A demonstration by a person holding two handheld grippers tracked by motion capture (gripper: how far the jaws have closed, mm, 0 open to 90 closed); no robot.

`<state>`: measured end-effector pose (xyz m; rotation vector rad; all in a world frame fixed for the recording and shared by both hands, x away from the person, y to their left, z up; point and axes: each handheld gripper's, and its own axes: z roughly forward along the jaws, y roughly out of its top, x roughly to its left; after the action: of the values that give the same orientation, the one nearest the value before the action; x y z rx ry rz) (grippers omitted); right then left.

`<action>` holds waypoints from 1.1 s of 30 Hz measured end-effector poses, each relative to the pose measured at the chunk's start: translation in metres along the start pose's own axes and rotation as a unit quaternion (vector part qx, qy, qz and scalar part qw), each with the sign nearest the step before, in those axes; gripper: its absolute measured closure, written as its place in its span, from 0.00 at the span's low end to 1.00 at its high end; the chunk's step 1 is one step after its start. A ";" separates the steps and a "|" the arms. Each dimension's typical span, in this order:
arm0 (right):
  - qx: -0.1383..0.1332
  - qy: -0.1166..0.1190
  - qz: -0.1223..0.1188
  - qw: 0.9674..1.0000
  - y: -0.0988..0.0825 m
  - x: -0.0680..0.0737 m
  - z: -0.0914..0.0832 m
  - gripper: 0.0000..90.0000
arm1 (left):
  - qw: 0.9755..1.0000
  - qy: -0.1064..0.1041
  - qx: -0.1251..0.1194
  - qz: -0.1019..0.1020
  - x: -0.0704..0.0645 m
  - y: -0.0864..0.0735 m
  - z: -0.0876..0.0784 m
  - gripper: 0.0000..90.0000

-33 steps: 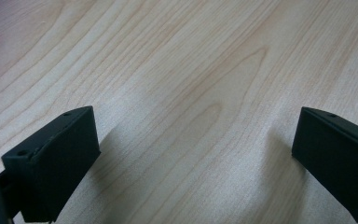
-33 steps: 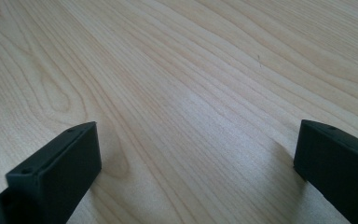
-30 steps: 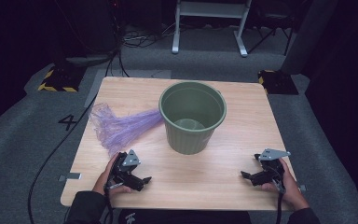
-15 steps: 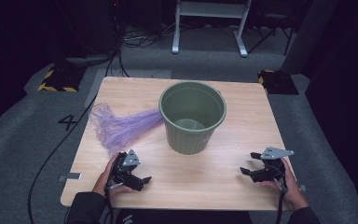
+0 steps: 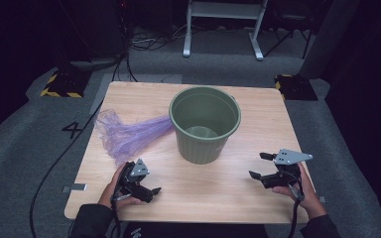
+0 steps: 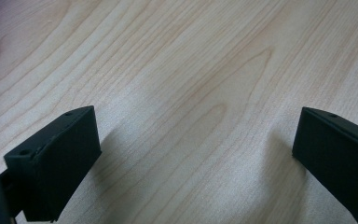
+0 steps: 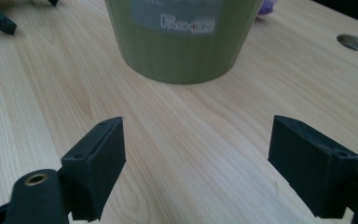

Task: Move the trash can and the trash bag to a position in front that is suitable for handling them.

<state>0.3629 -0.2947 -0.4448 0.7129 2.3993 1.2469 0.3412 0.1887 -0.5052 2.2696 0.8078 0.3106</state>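
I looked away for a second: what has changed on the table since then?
The right gripper has lifted off the table, its fingers just closing slightly around nothing. The left gripper, the green bin and the purple bag stayed put.

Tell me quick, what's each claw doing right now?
Left gripper: open, holding nothing, low over the table.
Right gripper: open, holding nothing, pointed at the green bucket.

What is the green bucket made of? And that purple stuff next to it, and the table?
The green bucket looks like matte plastic: smooth, even walls with a printed label. The purple stuff seems to be thin, see-through plastic film, maybe a crumpled bag, since the wood shows through it. The table looks like pale wood or a wood-look top, with visible grain lines.
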 end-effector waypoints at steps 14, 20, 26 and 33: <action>-0.019 0.007 -0.029 0.999 0.036 0.005 0.000 0.22 | 1.000 0.000 0.000 -0.001 0.000 0.000 0.000 0.00; -0.027 0.010 -0.031 0.999 0.049 0.003 -0.001 0.23 | 1.000 0.000 0.000 -0.001 0.000 0.000 0.000 0.00; -0.037 0.013 -0.038 0.999 0.067 0.001 -0.003 0.23 | 1.000 0.000 0.000 -0.001 0.000 0.000 0.000 0.00; -0.048 0.014 -0.048 0.998 0.085 0.002 -0.006 0.23 | 1.000 0.000 0.000 -0.001 0.000 0.000 0.000 0.00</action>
<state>0.3813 -0.2560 -0.3704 0.5477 2.3480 1.3312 0.3412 0.1887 -0.5052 2.2686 0.8105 0.3097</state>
